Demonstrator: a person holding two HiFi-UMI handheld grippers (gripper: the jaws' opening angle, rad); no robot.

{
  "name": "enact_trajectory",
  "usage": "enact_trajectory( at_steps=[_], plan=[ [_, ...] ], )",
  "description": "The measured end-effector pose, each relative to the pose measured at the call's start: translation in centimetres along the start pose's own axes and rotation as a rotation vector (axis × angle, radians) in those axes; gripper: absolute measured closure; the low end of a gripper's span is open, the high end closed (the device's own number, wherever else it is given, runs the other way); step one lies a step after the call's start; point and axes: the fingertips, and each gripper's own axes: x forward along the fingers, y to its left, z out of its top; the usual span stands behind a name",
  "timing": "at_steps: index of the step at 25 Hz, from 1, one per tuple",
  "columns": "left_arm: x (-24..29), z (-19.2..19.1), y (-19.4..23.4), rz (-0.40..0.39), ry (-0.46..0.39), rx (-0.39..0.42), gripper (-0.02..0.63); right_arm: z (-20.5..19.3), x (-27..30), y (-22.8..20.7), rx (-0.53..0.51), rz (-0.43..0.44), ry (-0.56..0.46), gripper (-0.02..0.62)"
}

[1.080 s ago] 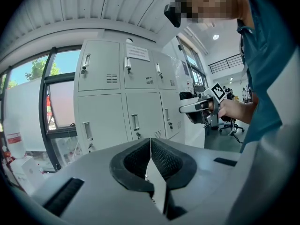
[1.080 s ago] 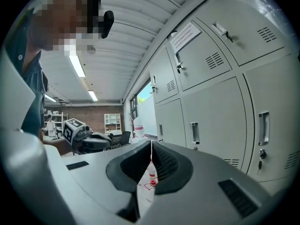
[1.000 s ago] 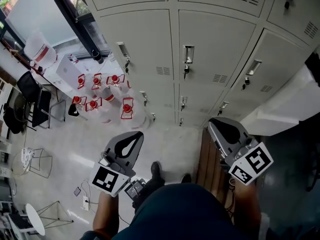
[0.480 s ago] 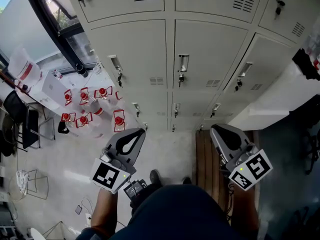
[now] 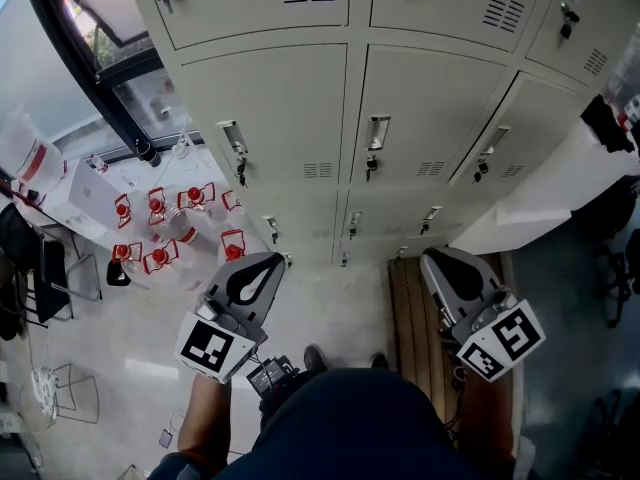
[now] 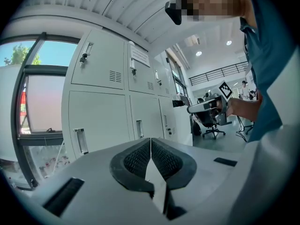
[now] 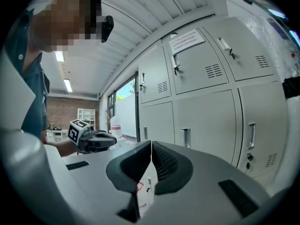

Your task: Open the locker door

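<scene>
Head view shows the left gripper [image 5: 266,265] and right gripper [image 5: 436,261] both with jaws pressed together, holding nothing; the locker doors [image 5: 425,108] stand ahead of the fingertips, well apart, those facing them shut, contents hidden; to do this well, I judge one gripper should part its jaws, line up on a metal handle [image 5: 377,131] and pull squarely; beyond the left fingertips, red-capped jugs [image 5: 232,248] sit on the floor, fill unclear
</scene>
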Motion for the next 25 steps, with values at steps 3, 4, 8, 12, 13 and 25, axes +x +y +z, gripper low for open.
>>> enact_trajectory(
  at_steps=[3, 4, 8, 12, 13, 25],
  plan=[
    [0.2, -0.2, 1.5, -0.028, -0.009, 0.001, 0.586, 0.1, 0.6, 0.4, -0.001, -0.038, 0.001, 0.557],
    [0.4, -0.3, 1.8, -0.039, -0.013, 0.001, 0.586, 0.1, 0.7, 0.4, -0.002, -0.053, 0.001, 0.558],
    [1.1, -0.5, 3.3, -0.077, -0.024, 0.0, 0.586, 0.0, 1.1, 0.4, -0.001, -0.104, 0.008, 0.558],
    [2.3, -0.9, 4.4, -0.084, -0.029, -0.004, 0.586, -0.2, 1.9, 0.0, 0.002, -0.114, 0.022, 0.557],
    [2.5, -1.1, 4.6, -0.079, -0.028, -0.005, 0.586, -0.4, 2.2, -0.1, 0.005, -0.108, 0.028, 0.558],
    [3.7, -0.5, 9.9, 0.188, -0.013, -0.007, 0.586, 0.4, 7.5, -3.3, -0.011, 0.084, 0.045, 0.557]
  ],
)
